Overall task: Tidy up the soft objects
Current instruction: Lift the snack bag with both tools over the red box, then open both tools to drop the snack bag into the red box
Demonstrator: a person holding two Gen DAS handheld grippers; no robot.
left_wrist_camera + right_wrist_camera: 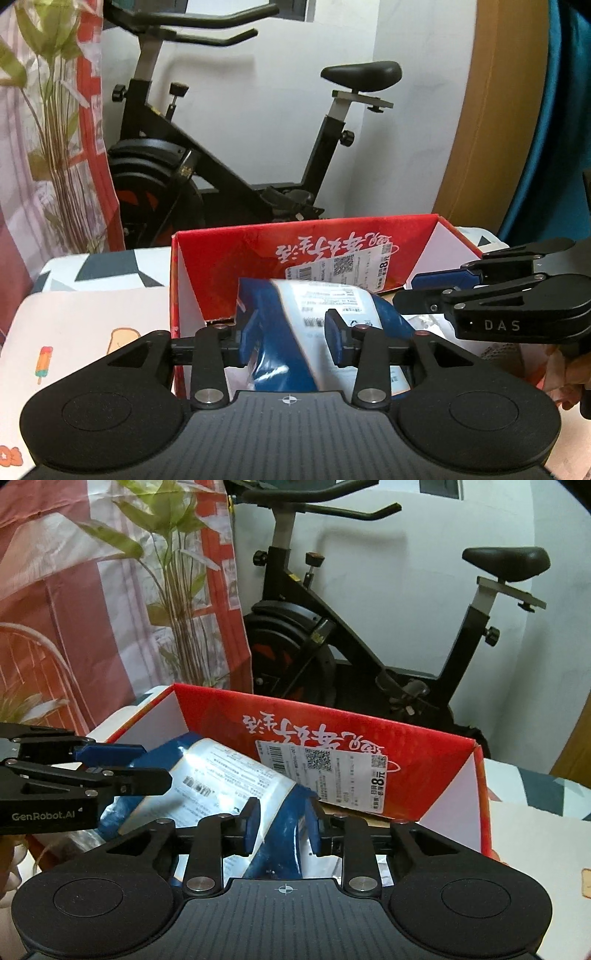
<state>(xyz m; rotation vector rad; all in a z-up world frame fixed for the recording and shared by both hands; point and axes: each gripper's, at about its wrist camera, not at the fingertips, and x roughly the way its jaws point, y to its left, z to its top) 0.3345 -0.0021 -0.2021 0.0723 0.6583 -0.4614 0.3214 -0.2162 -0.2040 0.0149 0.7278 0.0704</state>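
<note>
Left gripper (291, 341) and right gripper (282, 827): jaws partly open, the blue pouch (236, 775) between each pair, over the red box (424, 775); grip uncertain.

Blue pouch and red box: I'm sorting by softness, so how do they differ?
The blue pouch is glossy, crumpled film lying tilted; the red box is stiff card with straight upright walls, open-topped. The pouch lies within the box, much smaller. Both carry printed white labels.
</note>
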